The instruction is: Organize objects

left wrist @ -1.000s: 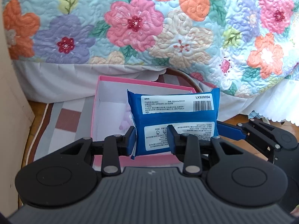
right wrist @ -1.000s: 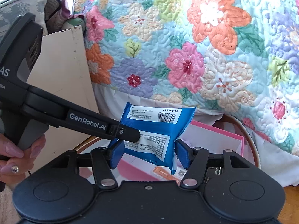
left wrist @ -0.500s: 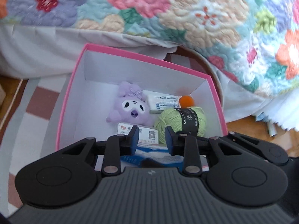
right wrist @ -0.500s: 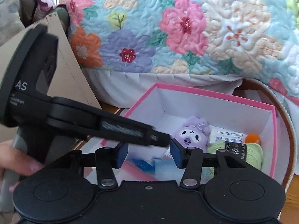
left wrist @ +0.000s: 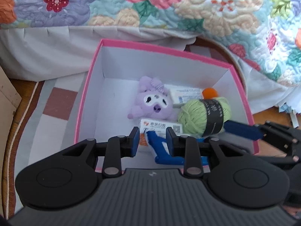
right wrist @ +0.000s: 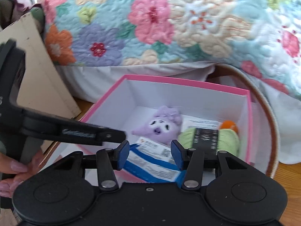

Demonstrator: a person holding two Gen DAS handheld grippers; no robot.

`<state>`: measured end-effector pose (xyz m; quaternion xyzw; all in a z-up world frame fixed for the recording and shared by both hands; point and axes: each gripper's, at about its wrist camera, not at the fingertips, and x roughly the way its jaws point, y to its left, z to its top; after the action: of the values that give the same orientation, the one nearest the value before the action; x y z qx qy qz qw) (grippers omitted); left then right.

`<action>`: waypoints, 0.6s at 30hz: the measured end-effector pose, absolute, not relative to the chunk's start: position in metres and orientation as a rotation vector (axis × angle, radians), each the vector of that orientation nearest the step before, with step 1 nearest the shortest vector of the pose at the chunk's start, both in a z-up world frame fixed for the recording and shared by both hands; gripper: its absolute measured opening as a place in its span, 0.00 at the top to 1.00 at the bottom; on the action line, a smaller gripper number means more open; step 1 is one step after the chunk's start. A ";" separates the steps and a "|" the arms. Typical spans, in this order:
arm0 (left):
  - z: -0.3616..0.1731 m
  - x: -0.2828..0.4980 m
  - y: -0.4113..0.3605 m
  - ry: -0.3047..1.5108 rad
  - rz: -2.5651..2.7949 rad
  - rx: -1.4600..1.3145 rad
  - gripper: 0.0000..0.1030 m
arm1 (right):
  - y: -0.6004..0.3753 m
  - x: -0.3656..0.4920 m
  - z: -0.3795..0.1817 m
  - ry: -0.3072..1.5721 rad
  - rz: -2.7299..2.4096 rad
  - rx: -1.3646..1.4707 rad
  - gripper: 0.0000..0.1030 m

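We see both grippers, left (left wrist: 152,139) and right (right wrist: 150,153), with jaws parted, gripping nothing. The blue packet (right wrist: 150,166) lies in the pink box (left wrist: 85,101), half hidden behind our fingers.

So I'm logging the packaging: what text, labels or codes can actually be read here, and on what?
No text reads in full.
White carton: red logo, Chinese characters and a square code, too blurred.
Yarn ball black band: lettering unreadable.
Blue packet white labels: print too small.
White box: print too small.
Left gripper side, right view: brand smeared.
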<state>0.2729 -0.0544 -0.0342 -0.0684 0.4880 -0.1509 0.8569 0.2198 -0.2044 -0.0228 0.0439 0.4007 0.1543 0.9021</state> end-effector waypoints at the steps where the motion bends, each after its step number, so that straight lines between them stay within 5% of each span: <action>1: -0.036 0.272 -0.055 1.039 -0.310 -0.134 0.72 | -0.206 0.221 -0.024 0.856 0.293 0.083 0.48; 7: -0.045 0.272 -0.058 1.078 -0.315 -0.139 0.72 | -0.221 0.228 -0.035 0.992 0.264 0.181 0.47; 9: -0.047 0.275 -0.059 1.092 -0.323 -0.162 0.72 | -0.227 0.236 -0.044 1.040 0.235 0.229 0.37; 18: -0.045 0.277 -0.069 1.086 -0.354 -0.151 0.73 | -0.217 0.261 -0.053 1.153 0.180 0.168 0.25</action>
<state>0.2774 -0.0686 -0.0453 -0.0714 0.5135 -0.1672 0.8386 0.2608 -0.2168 -0.0535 0.0791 0.5436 0.0848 0.8313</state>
